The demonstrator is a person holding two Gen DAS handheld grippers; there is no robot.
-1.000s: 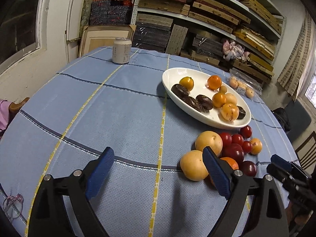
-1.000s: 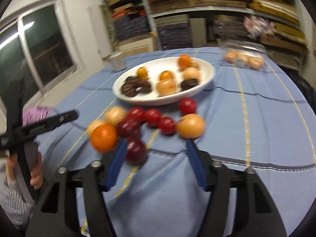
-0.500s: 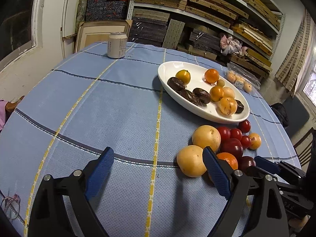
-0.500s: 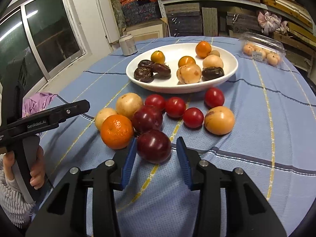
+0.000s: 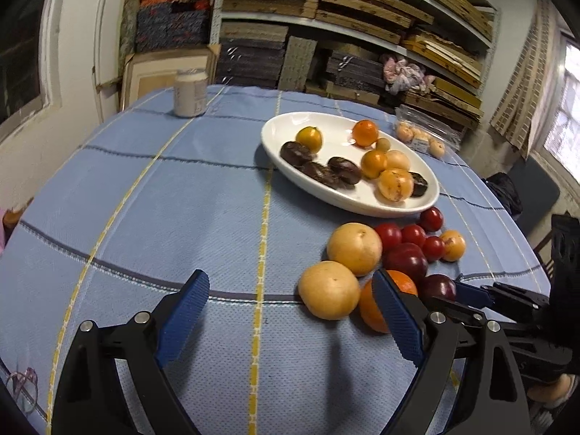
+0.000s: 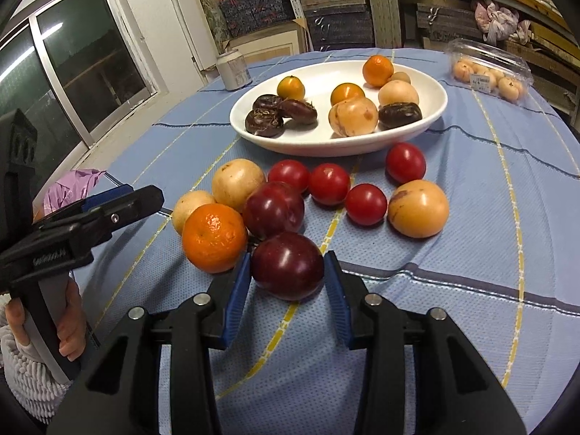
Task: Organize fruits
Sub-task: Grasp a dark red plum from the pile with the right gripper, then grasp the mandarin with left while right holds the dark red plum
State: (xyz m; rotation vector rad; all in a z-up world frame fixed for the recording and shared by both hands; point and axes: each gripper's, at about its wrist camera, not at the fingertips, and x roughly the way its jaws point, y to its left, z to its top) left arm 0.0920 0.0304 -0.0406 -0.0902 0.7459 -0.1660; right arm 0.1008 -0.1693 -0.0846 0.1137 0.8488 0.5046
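Observation:
A white oval plate (image 6: 431,116) (image 5: 275,134) holds oranges, pale fruits and dark fruits. In front of it lies a loose cluster: an orange (image 6: 214,237), two plums, several red tomatoes (image 6: 329,183) and pale yellow fruits (image 5: 328,290). My right gripper (image 6: 288,272) is open, its blue pads on either side of the near dark red plum (image 6: 288,266), close to it. My left gripper (image 5: 290,311) is wide open and empty, low over the cloth just left of the cluster.
A drink can (image 5: 190,92) stands at the far left of the blue checked tablecloth (image 5: 163,195). A clear plastic box of small fruits (image 6: 487,72) sits at the far right. Shelves of stacked boxes stand behind the table.
My right gripper moved forward and narrowed around the near plum. My left gripper shifted slightly toward the fruit cluster.

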